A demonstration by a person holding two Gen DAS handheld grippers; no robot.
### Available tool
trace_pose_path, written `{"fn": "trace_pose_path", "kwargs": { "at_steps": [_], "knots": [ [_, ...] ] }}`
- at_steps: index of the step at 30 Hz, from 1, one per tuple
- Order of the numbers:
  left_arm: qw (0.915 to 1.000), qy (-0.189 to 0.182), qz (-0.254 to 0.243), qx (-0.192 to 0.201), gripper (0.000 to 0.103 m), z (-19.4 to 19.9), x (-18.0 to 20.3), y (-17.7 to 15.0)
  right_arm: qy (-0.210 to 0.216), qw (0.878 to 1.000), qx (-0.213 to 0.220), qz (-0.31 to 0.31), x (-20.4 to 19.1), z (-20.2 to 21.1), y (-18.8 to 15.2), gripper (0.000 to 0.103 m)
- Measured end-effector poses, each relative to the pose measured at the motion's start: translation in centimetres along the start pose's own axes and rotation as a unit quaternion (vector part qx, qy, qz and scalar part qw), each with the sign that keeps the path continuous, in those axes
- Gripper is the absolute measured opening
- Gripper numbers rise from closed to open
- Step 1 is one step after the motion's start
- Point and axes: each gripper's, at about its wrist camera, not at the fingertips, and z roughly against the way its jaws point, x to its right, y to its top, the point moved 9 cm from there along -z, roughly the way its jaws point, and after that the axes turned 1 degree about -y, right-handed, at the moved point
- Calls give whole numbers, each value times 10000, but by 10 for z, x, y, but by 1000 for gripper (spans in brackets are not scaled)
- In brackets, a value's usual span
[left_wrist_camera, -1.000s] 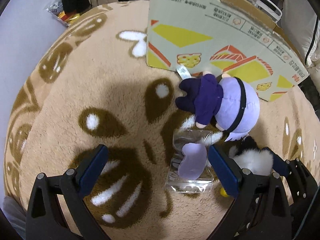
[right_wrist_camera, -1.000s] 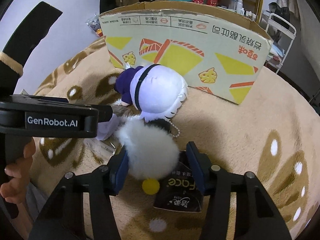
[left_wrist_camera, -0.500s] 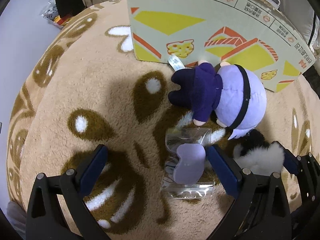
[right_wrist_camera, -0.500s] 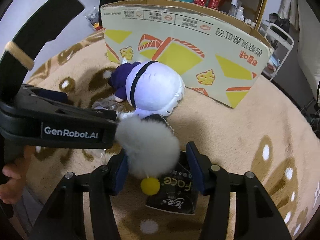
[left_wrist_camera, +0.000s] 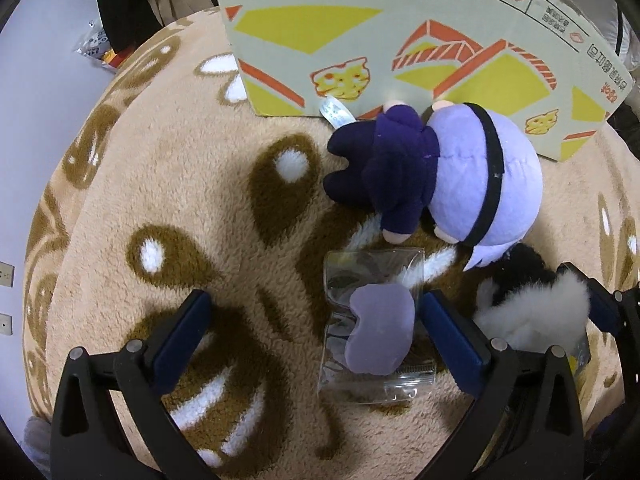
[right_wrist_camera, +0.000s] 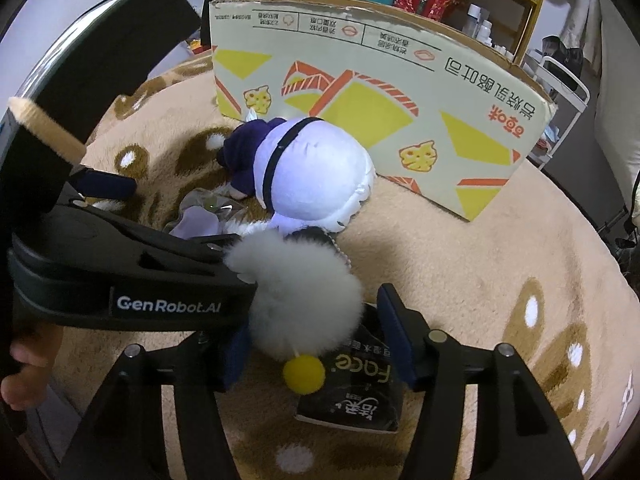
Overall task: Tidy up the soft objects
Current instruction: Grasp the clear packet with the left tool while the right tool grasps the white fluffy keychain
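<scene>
While our right gripper [right_wrist_camera: 314,332] holds the white pompom [right_wrist_camera: 302,304] between its pads just above the rug [right_wrist_camera: 460,272], our left gripper [left_wrist_camera: 316,332] hangs wide open with nothing in it. In the left view the clear bag [left_wrist_camera: 376,320] with its lilac pad lies at about 5 o'clock, just inside the right pad. The doll [left_wrist_camera: 444,176] lies at 2 o'clock, touching the foot of the box [left_wrist_camera: 400,40], which stands across 12 to 2. In the right view a black packet [right_wrist_camera: 356,392] lies under the pompom at 6 o'clock.

We judge the task barely begun: we cannot see into the box, and the doll, bag and packet all lie on the rug outside it. The pompom is lifted but not yet stowed. Left for us, most likely, are carrying it over the box wall, then taking the bag, doll and packet in turn.
</scene>
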Motion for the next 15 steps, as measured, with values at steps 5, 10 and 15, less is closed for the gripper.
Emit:
{"fn": "trace_pose_path", "kwargs": {
  "at_steps": [5, 10, 15],
  "knots": [
    [10000, 30, -32, 56, 90, 6, -9, -2, 31, 9999, 37, -110, 4, 0, 1, 64],
    [9994, -306, -142, 38, 58, 13, -3, -7, 170, 9987, 1, -475, 16, -2, 2, 64],
    [9993, -346, -137, 53, 46, 17, -3, -10, 390, 9965, 37, -745, 21, -3, 6, 63]
  ]
}}
